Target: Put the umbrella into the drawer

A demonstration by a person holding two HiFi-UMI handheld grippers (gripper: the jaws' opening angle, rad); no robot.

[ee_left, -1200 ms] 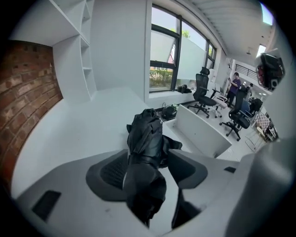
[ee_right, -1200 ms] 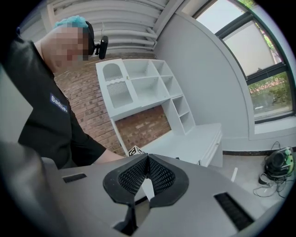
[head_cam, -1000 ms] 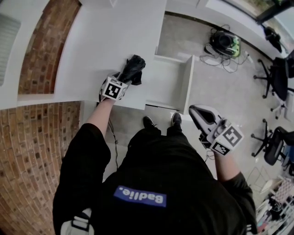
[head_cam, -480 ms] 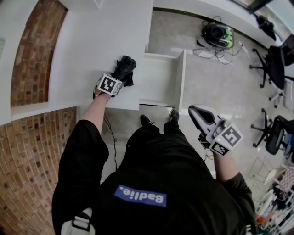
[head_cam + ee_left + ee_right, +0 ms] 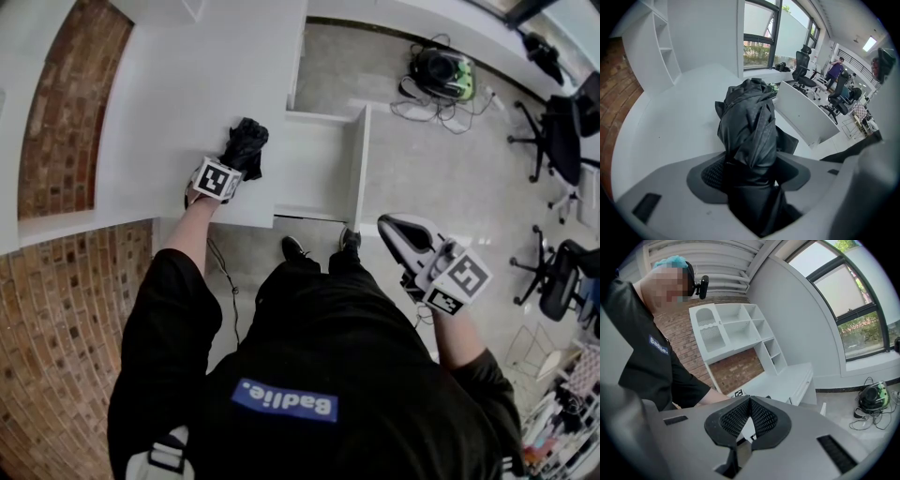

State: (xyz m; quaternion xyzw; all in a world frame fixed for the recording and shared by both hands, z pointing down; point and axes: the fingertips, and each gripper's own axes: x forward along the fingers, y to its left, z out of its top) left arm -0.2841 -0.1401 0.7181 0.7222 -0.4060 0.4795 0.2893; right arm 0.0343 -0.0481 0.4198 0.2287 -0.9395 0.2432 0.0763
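one change: the jaws of the left gripper [image 5: 233, 166] have just been closing, and the umbrella [image 5: 247, 142] is pinched between them, lying on the desk [image 5: 187, 84]. a lift toward the open drawer [image 5: 359, 164] alongside is judged possible. the right gripper [image 5: 750, 405] is closed on nothing.

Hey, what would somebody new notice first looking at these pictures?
The black umbrella lies bundled on the white desk, between the jaws of the left gripper, which have just been closing on it. Right of it the drawer stands pulled open, and the right gripper hangs shut over the floor.
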